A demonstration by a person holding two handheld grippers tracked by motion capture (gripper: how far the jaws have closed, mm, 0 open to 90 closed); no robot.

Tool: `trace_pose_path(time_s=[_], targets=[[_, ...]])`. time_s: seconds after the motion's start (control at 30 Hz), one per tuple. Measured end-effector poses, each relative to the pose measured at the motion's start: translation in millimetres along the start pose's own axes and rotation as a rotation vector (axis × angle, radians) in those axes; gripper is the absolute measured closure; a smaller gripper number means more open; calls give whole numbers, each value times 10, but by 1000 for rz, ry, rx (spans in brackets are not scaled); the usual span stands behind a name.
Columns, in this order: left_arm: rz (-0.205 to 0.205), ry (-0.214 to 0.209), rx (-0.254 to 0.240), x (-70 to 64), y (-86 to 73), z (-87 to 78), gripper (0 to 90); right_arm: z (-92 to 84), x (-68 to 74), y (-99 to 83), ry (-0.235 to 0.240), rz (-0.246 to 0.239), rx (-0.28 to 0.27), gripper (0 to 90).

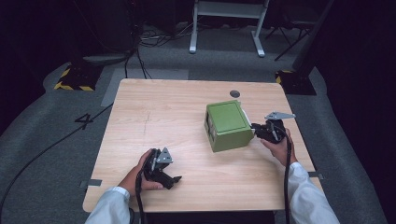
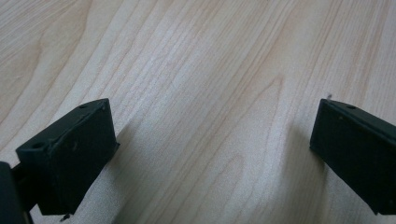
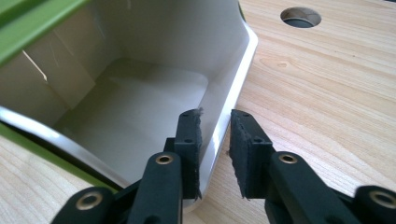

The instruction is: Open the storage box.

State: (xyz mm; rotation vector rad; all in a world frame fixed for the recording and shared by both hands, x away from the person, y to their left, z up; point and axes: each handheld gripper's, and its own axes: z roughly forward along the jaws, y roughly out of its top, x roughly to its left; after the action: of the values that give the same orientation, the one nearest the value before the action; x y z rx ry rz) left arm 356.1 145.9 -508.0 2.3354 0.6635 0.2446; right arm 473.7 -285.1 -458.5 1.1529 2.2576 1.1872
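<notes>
while right gripper [image 3: 215,140] straddles drawer [image 3: 233,93] rim

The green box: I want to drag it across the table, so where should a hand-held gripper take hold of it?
Probably the thin white rim of the green box, at its open right-hand side. It is a narrow wall, slim enough for the jaws to straddle, one inside, one outside, as the right hand-held gripper stands now.
</notes>
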Motion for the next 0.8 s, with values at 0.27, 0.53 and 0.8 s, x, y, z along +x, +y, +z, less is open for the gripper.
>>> trace_pose_path(time_s=[0.27, 0.53, 0.8], targets=[[0, 0, 0, 0, 0, 0, 5, -33, -61, -20, -23, 28, 9, 753], [0, 0, 0, 0, 0, 0, 5, -116, -146, -71, -30, 49, 13, 765], [0, 0, 0, 0, 0, 0, 5, -171, -204, -121, -31, 40, 16, 762]])
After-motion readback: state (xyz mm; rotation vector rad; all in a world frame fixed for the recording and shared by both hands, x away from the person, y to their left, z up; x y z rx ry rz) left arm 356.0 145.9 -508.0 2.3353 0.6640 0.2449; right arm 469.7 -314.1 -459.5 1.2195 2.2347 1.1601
